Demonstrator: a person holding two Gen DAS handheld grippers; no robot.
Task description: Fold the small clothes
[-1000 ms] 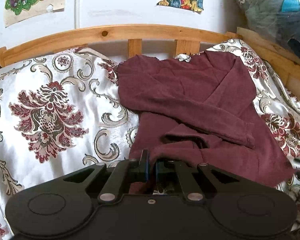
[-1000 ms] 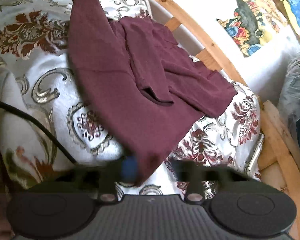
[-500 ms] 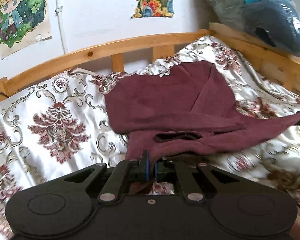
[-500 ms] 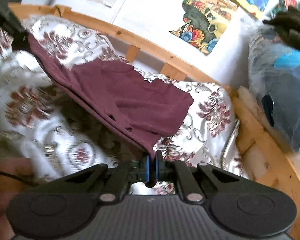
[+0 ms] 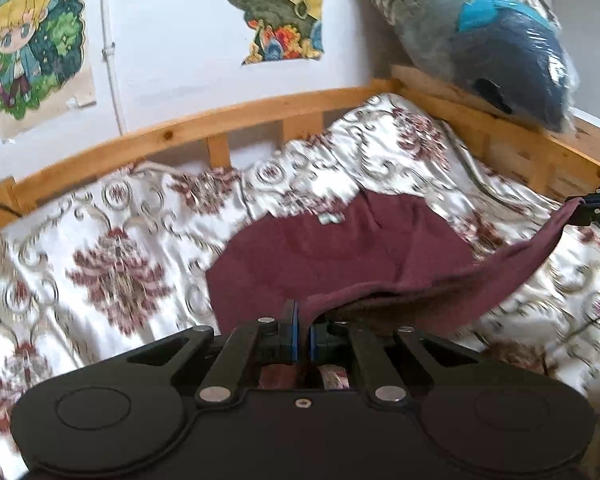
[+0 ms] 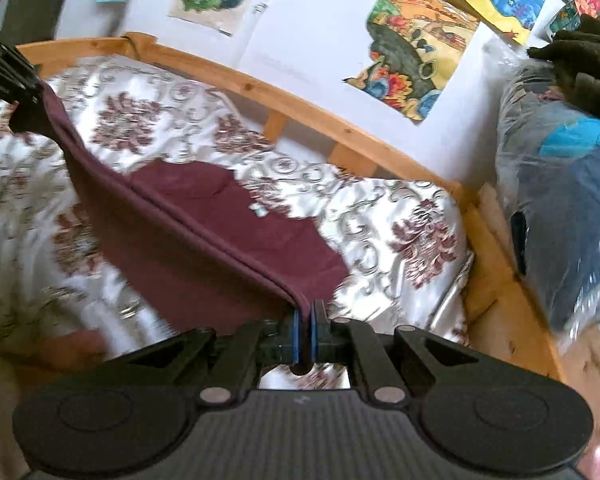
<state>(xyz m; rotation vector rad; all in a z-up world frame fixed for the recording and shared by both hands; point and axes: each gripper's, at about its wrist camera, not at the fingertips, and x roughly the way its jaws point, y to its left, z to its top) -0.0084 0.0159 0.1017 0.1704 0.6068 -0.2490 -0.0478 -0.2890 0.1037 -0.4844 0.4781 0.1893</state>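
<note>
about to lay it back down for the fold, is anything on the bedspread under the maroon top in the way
Nothing visible does. The maroon top hangs between the left gripper and right gripper, both shut on its edge, and the floral bedspread around it shows only fabric.

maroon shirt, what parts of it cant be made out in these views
- Maroon shirt, left wrist view: near hem hidden behind the left claw.
- Right wrist view: underside hidden beneath the lifted edge pinched in the right claw.
- Both views: sleeves untraceable, motion blur.
</note>
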